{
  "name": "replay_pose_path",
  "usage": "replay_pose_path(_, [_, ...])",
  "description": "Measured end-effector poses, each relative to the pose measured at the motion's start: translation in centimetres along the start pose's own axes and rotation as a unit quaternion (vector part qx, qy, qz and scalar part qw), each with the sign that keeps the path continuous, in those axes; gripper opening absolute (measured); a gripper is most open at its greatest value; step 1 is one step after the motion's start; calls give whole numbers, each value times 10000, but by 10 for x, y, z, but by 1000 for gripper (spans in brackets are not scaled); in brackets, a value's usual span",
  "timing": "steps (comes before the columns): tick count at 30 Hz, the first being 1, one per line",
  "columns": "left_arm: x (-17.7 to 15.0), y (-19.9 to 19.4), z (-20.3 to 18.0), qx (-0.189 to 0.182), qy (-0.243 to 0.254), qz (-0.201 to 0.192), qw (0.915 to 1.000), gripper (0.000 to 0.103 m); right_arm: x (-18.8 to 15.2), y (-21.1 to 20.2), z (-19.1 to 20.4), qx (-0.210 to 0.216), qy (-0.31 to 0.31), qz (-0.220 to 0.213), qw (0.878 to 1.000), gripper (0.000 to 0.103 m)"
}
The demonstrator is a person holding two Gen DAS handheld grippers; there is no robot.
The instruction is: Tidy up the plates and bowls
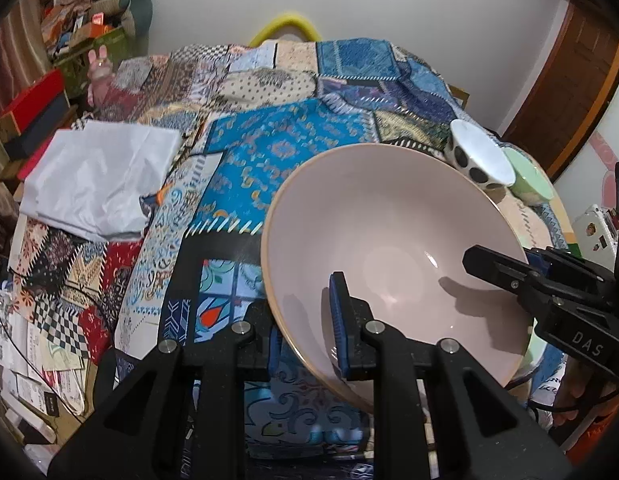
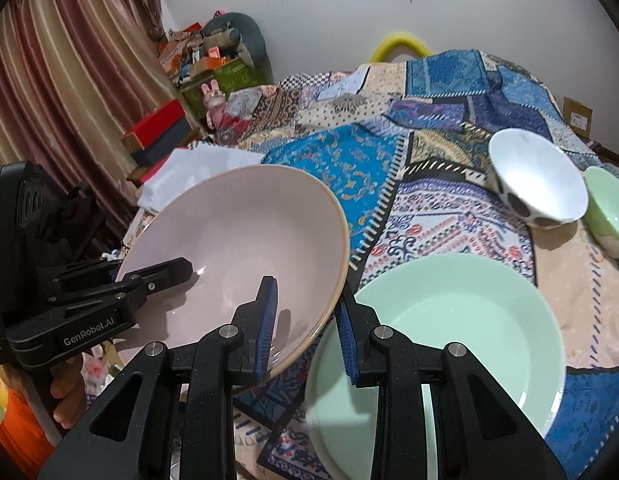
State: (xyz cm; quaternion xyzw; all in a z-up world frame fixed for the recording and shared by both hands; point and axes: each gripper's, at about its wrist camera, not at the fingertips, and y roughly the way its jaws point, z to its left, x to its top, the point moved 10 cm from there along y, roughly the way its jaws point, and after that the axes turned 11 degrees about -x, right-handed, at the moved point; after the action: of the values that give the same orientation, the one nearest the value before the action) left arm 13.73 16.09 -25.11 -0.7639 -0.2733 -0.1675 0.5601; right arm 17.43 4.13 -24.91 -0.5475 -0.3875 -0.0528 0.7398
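A large pink bowl [image 1: 389,236] [image 2: 237,232] hangs tilted above the patchwork-covered table, held by its rim from two sides. My left gripper [image 1: 307,332] is shut on the near rim, one pad inside the bowl and one outside. My right gripper [image 2: 305,332] is shut on the opposite rim in the same way. Each gripper also shows in the other's view, the right gripper [image 1: 489,264] and the left gripper [image 2: 165,272]. A pale green plate [image 2: 449,340] lies on the cloth just right of and below the bowl.
A white bowl with black dots [image 1: 477,156] [image 2: 537,176] lies tipped beside a small green bowl [image 1: 529,180] [image 2: 609,208] at the far right. A folded white cloth [image 1: 97,176] lies on the table's left. Boxes and clutter [image 2: 161,128] stand beyond the left edge.
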Motion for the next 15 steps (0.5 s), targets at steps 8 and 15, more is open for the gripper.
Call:
replay_pose_path(8, [-11,16,22,38,-175,167,9997,21,-9,24,11,-25,-119,296,9995,26])
replay_pose_path(15, [-17,29,31,67,-218,307,9993,21,-14,37,13,-53,-138,454,9989,26])
